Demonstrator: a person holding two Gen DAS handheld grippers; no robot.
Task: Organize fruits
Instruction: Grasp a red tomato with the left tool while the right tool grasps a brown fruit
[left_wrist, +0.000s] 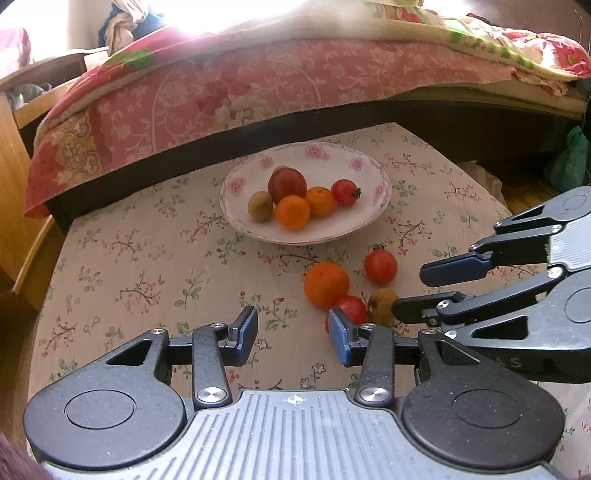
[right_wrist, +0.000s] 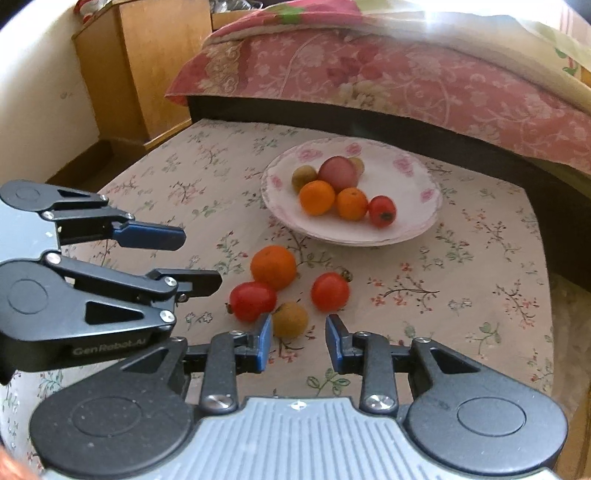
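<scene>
A floral-covered worktop stands beside a bed with a pink flowered quilt. Toward the far side of the worktop sits a white plate with pink roses on its rim. On the plate lie a large red apple, two oranges, a small red fruit and a brownish-green kiwi; another small fruit peeks out behind the apple.

Nearer the cameras, four loose fruits rest on the cloth in a tight cluster. An orange lies closest to the plate. A tomato lies to its right in the right wrist view, a little apart from the rest. A second tomato touches the orange, and a brown kiwi sits just beside this tomato.

The left gripper hovers over the worktop with its jaws wide apart, holding nothing; the second tomato lies just beyond its right finger. The right gripper also has its jaws spread open and empty. The loose kiwi lies just ahead of its left finger, partly hidden by the blue pad; I cannot tell whether they touch. Each gripper shows in the other's view, turned on its side, close to the cluster.
</scene>
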